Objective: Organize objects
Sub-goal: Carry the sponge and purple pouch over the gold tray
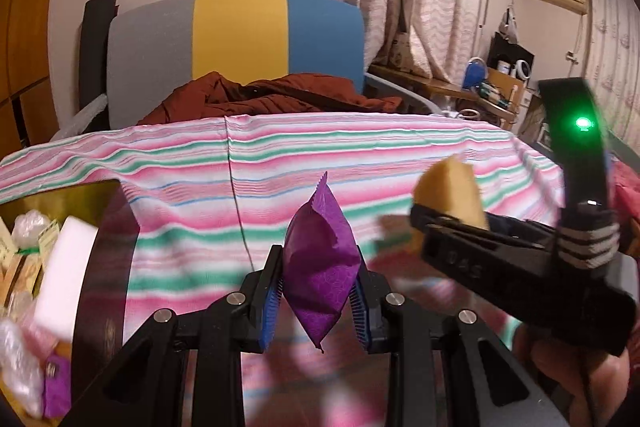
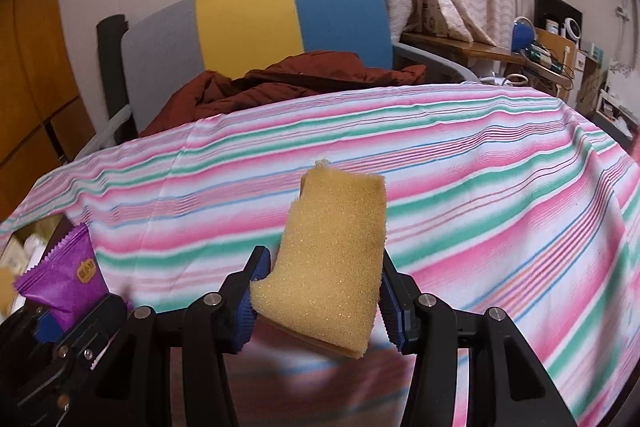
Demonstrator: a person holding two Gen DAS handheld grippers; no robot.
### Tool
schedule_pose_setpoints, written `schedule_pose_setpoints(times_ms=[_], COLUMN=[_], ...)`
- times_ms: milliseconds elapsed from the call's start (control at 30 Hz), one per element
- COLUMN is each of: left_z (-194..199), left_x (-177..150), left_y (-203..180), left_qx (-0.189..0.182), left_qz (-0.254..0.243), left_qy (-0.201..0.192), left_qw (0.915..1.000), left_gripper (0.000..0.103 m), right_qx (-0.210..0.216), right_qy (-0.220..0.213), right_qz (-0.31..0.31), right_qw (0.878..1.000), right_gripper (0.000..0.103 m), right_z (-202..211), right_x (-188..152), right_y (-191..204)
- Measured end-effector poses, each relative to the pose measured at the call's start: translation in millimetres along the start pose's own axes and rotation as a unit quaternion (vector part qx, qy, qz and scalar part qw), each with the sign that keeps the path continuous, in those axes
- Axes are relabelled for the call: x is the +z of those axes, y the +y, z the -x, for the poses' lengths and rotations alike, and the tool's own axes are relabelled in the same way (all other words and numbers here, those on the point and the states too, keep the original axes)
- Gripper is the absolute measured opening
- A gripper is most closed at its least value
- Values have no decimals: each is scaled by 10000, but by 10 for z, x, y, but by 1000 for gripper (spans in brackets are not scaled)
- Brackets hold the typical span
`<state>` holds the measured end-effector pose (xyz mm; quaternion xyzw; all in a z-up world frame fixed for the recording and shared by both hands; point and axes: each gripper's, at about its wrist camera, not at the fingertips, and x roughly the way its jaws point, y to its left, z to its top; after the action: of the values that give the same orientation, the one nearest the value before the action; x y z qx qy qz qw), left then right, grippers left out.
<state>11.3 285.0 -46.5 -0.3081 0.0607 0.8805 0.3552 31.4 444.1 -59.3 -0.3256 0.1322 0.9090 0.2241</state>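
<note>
Left wrist view: left gripper was clamped on a purple packet, lifted above the striped cloth. Right gripper squeezed a yellow sponge. Judged mid-carry; next move calls for lowering each into the box at left.

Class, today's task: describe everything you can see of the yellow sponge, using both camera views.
The yellow sponge is a thick block of coarse, porous foam with ragged upper corners and a thin, smoother tan layer on its underside. It stands tilted, its top leaning away from the camera, clamped between the blue ribbed pads of the right gripper, clear above the striped cloth. Only the pads touch it. The left view shows it beside the purple packet.
</note>
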Motion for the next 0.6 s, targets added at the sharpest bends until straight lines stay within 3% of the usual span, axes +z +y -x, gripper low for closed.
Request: schedule_pose_setpoints(times_ms=[300,600], left_z=[641,1233], left_x=[-122,-189], left_y=[182,657], left_qx=[-239,34], left_qz=[288,627], left_qy=[-227,-465], left_qw=[9990,9969], left_gripper=[30,30], right_qx=[450,1261], right_qy=[132,165], right_qz=[-304,-58], right_qw=[9984,9919], right_gripper=[52,52], right_z=[317,612], right_x=[-125,-97], right_y=[105,719])
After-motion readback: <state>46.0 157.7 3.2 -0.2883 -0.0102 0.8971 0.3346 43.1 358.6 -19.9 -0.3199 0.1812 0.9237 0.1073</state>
